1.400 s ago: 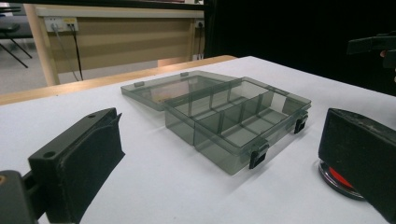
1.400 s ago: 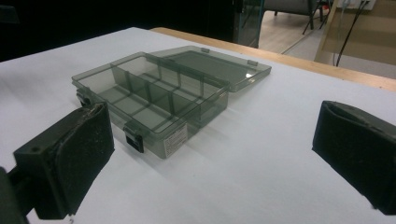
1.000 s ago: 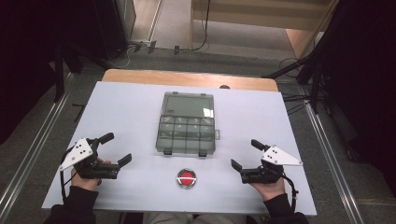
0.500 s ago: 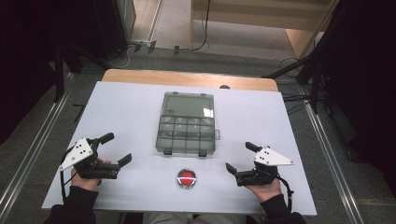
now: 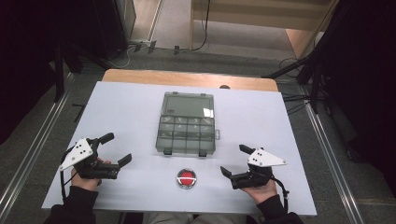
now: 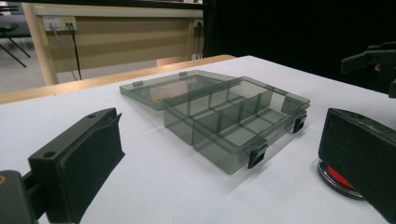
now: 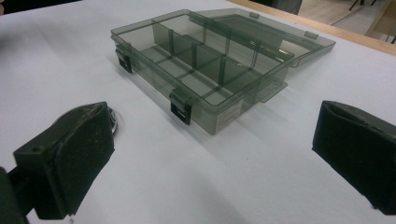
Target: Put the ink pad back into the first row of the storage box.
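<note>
High view — open organiser box [image 5: 187,129] mid-table

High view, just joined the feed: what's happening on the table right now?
A person holds a hand-held gripper in each hand over a white table. The left hand-held gripper and the right hand-held gripper are both open and hold nothing. Between them, farther back, sits a smoky plastic compartment box with its lid laid open. A small round red-topped item lies in front of the box, untouched.
</note>
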Available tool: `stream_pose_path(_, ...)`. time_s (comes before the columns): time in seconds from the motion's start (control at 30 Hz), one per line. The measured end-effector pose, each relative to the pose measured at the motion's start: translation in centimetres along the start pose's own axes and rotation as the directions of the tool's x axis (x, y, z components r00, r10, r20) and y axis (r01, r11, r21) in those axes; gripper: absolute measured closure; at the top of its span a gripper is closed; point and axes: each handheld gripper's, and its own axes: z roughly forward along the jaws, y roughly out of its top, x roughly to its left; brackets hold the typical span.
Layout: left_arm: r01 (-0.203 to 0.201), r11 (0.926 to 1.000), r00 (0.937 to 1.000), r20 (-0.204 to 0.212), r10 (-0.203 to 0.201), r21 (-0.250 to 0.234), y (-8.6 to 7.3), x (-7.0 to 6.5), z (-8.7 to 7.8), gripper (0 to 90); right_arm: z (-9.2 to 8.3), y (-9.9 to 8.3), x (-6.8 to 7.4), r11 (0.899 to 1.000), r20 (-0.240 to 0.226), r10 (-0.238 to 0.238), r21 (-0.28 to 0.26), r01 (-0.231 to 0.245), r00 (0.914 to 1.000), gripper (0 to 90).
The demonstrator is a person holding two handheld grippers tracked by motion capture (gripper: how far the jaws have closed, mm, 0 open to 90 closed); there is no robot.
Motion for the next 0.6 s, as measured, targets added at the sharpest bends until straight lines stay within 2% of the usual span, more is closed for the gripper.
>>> stream_pose_path(0.5, -0.002, 1.0000, 1.0000, 0.002, 0.002, 0.002, 0.0, 0.0, 0.0, 0.0, 1.4, -0.1, 1.4, 0.996, -0.057, -0.056, 0.070, 0.060, 0.9968, 0.0)
stream_pose_path(0.6, -0.001, 1.0000, 1.0000, 0.002, 0.001, 0.002, 0.0, 0.0, 0.0, 0.0, 1.7, -0.1, 1.7, 0.994, -0.089, -0.056, 0.090, 0.063, 0.9945, 0.0)
